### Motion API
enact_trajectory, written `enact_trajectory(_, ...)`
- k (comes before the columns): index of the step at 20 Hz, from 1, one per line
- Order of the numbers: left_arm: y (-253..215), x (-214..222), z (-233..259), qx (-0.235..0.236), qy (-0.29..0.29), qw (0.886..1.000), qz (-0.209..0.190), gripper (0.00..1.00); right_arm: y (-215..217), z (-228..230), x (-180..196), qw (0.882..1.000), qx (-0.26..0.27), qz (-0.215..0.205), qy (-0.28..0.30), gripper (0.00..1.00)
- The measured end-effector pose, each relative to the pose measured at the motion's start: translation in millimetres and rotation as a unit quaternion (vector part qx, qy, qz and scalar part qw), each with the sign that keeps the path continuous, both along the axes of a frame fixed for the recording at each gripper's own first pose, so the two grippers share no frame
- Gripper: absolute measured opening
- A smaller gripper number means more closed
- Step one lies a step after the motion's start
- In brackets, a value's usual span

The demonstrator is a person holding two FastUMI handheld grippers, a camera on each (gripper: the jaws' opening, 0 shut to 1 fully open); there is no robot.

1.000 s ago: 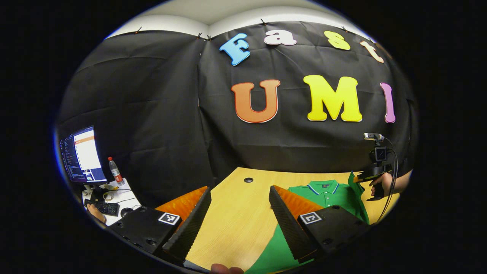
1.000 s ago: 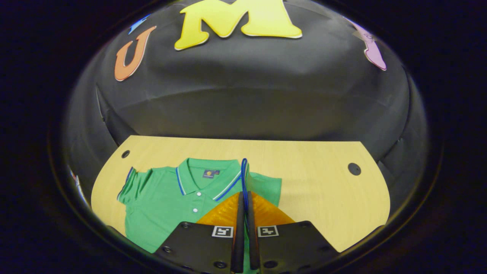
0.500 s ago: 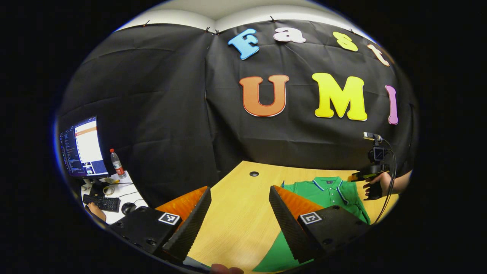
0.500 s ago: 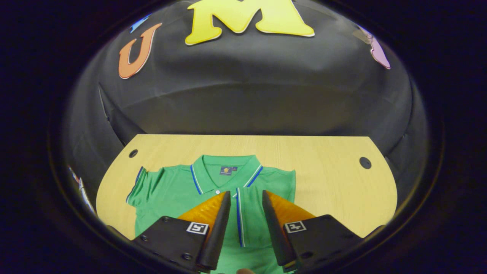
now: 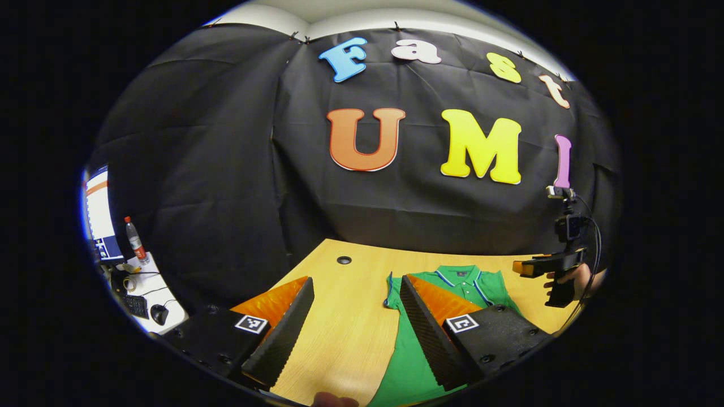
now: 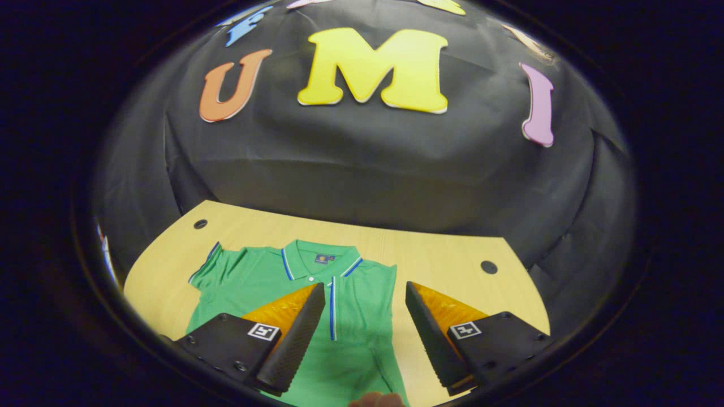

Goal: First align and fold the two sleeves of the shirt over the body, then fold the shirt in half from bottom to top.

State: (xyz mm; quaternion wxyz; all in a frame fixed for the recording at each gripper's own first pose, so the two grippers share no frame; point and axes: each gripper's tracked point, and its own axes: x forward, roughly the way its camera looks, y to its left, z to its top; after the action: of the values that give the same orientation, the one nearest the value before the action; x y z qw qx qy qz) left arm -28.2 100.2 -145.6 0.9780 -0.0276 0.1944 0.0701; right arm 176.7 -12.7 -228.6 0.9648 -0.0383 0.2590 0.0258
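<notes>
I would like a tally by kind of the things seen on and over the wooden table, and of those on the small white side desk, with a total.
Green polo shirt: 1
Grippers: 2 (left gripper, right gripper)
Wooden table: 1
Plastic bottle: 1
Monitor: 1
Keyboard: 1
Computer mouse: 1
Total: 8

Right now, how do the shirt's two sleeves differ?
The left sleeve still lies spread out flat on the table, sticking out past the body; the right sleeve is already folded over the body, its striped cuff running down the chest. Both are green with blue and white trim.
</notes>
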Motion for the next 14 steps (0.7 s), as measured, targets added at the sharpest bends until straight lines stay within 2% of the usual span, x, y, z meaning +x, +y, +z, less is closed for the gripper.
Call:
enact_trajectory(4,-16.9,24.5,-19.4,-0.020,0.006,0.998,-0.051,0.98,-1.1,47.9,-58.4,0.999,-0.008,0.008,-0.040,0.90)
enact_trajectory(8,-34.1,46.0,-51.6,-0.053,0.036,0.993,-0.095,0.99,-19.4,80.0,-113.7,0.998,-0.021,0.003,-0.058,0.94)
enact_trajectory(11,-45.4,65.7,-74.3,-0.076,0.052,0.988,-0.123,0.99,-41.8,96.3,-146.3,0.998,-0.013,-0.026,-0.062,0.93)
enact_trajectory(14,-50.2,83.3,-101.9,-0.086,0.076,0.985,-0.129,0.99,-69.9,106.5,-172.9,0.996,-0.018,-0.063,-0.064,0.93)
